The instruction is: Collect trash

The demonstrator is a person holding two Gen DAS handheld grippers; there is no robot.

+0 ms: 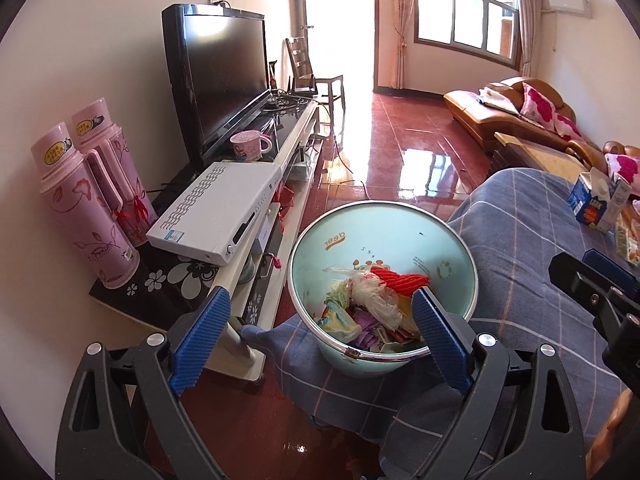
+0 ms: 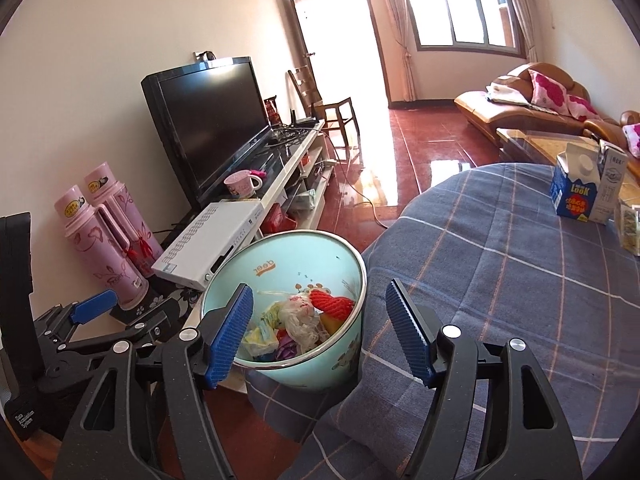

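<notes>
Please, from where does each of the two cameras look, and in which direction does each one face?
Left wrist: sits on the left hand-held gripper, looks forward and down at the trash bin; its own open blue fingers show, and the right hand-held gripper at the right edge.
Right wrist: sits on the right hand-held gripper, looks over the bin toward the checked tablecloth and milk carton; its own open fingers show, and the left gripper at the left.
Shared: bin, television, pink flasks, carton.
</notes>
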